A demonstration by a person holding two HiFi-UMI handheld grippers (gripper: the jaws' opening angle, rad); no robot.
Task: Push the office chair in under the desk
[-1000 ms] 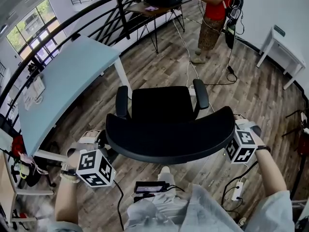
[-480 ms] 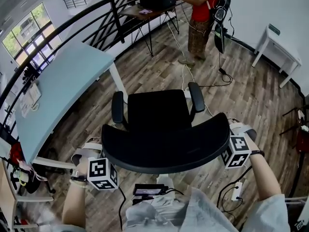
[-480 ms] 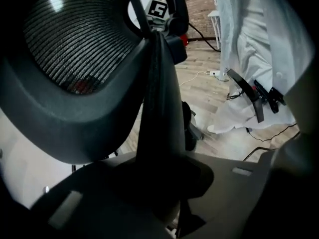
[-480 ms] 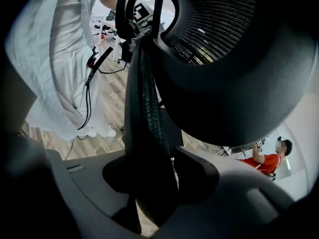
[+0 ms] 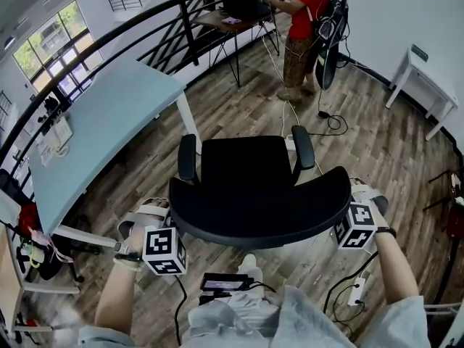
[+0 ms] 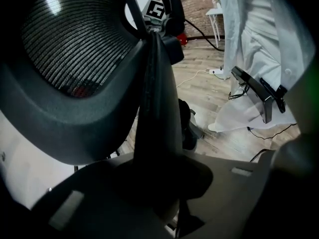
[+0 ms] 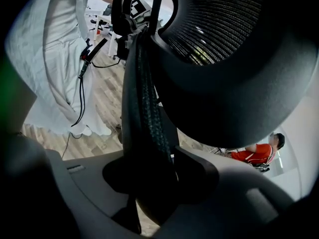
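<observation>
Left hand-held gripper (image 5: pixel 163 210) jaws closing tighter round office chair (image 5: pixel 246 162) edge; open floor (image 5: pixel 239 96)

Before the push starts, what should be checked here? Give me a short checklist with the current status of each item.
1. Grip of left gripper on the backrest rim: ok, jaws closing on it.
2. Grip of right gripper on the opposite rim: ok.
3. office chair aimed at the desk: not ok, the desk lies off to the left.
4. white cable clear of the chair's base: cannot tell, base hidden.
5. person in red out of the path: ok.
</observation>
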